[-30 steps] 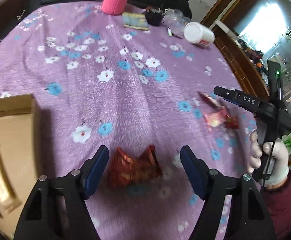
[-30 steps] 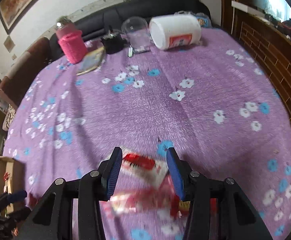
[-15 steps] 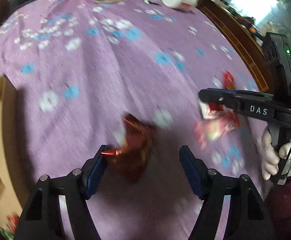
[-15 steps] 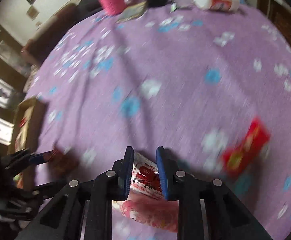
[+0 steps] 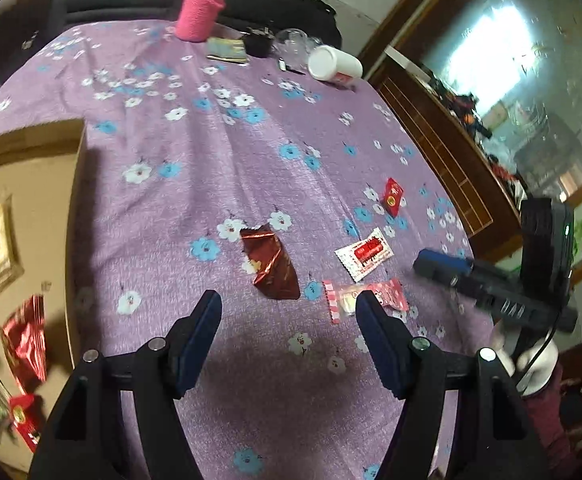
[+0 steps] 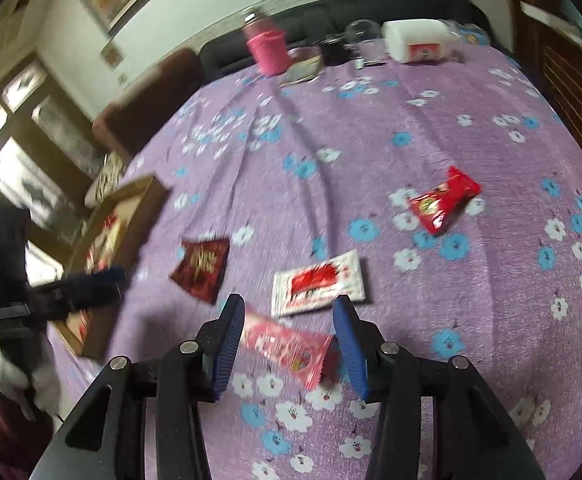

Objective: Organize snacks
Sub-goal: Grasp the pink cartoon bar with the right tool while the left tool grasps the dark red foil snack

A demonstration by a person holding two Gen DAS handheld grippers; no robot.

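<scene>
Several snack packets lie on the purple flowered cloth. A dark red foil packet (image 5: 271, 266) lies just ahead of my open, empty left gripper (image 5: 289, 316); it also shows in the right wrist view (image 6: 203, 266). A pink packet (image 6: 287, 346) lies between the fingers of my open right gripper (image 6: 289, 322), on the cloth; it also shows in the left wrist view (image 5: 365, 298). A white-and-red packet (image 6: 319, 282) lies just beyond it. A red packet (image 6: 443, 200) lies farther right. The cardboard box (image 5: 31, 148) at left holds several snacks.
At the table's far edge stand a pink-sleeved bottle (image 5: 201, 16), a small booklet (image 5: 227, 50), a black object, a clear jar and a white tub on its side (image 5: 333, 65). A wooden cabinet (image 5: 443, 140) runs along the right. The box also shows in the right wrist view (image 6: 131, 208).
My right gripper has opened and let go of the white-and-red packet, which now lies on the cloth. Both grippers have pulled back and up. The dark red packet lies farther from my left gripper.
</scene>
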